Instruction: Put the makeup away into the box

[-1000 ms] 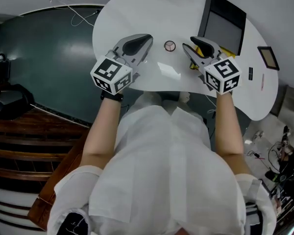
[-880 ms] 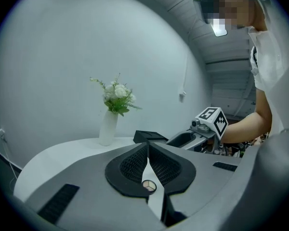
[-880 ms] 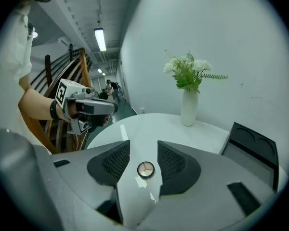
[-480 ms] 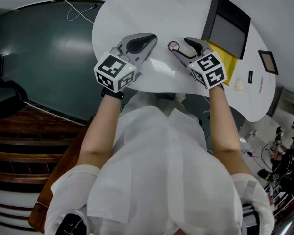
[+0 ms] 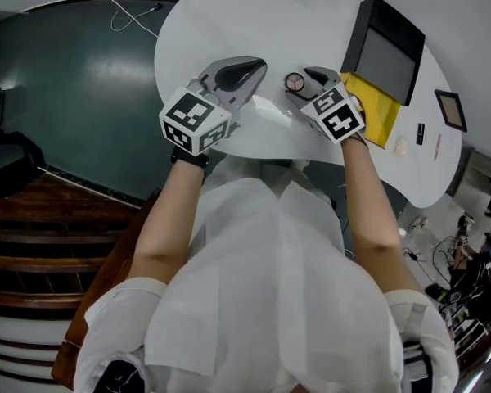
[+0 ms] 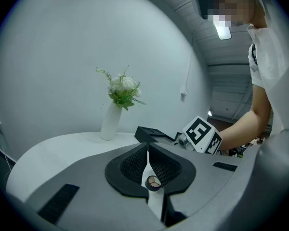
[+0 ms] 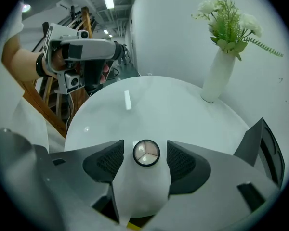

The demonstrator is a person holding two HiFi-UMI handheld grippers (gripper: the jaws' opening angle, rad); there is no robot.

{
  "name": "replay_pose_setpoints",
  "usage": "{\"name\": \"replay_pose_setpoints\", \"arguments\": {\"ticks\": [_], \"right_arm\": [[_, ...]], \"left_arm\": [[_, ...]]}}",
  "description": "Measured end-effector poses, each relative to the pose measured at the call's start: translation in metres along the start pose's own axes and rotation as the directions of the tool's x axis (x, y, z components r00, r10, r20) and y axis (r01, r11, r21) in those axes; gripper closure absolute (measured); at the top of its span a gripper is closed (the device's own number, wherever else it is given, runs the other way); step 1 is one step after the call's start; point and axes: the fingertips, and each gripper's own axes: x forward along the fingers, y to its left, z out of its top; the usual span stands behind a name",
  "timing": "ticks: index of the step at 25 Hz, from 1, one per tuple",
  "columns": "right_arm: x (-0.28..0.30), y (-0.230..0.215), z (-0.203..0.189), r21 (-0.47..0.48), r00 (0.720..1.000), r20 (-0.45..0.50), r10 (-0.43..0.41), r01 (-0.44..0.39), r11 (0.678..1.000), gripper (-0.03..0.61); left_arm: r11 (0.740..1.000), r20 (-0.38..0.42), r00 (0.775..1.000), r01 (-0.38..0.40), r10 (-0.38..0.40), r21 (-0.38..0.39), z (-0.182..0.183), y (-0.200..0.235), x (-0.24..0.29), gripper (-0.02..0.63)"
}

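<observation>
A white, rounded worktop [image 5: 229, 23] fills the view. Its near edge curves just under both grippers, and bare surface runs away to the left and far side. A black box [image 5: 389, 51] stands with its lid up at the right, with a yellow sheet [image 5: 368, 101] just beside it. The left gripper [image 5: 256, 68] hovers with its jaws almost together, holding nothing. The right gripper [image 5: 304, 82] has tipped down toward the surface and its jaws have just been opening. They now stand wide on either side of a round makeup compact [image 7: 146, 153] (not touching it yet). A grasp looks close, and the way right to the box seems unobstructed.
</observation>
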Motion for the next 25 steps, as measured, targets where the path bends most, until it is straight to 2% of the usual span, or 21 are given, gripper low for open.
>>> {"name": "replay_pose_setpoints", "arguments": {"ticks": [11, 17, 25], "right_arm": [[0.025, -0.004, -0.017, -0.069, 0.991, -0.131, -0.003, -0.006, 0.998, 0.337], [0.031, -0.004, -0.022, -0.086, 0.987, -0.159, 0.002, -0.016, 0.996, 0.337], [0.032, -0.002, -0.022, -0.109, 0.989, -0.149, 0.014, -0.03, 0.994, 0.348]], "left_arm": [[1.0, -0.007, 1.0, 0.0, 0.0, -0.011, -0.002, 0.009, 0.005, 0.589], [1.0, -0.014, 1.0, -0.004, 0.004, -0.01, -0.002, 0.011, 0.005, 0.589], [1.0, -0.02, 1.0, -0.004, 0.004, -0.01, -0.005, 0.005, 0.008, 0.589]]}}
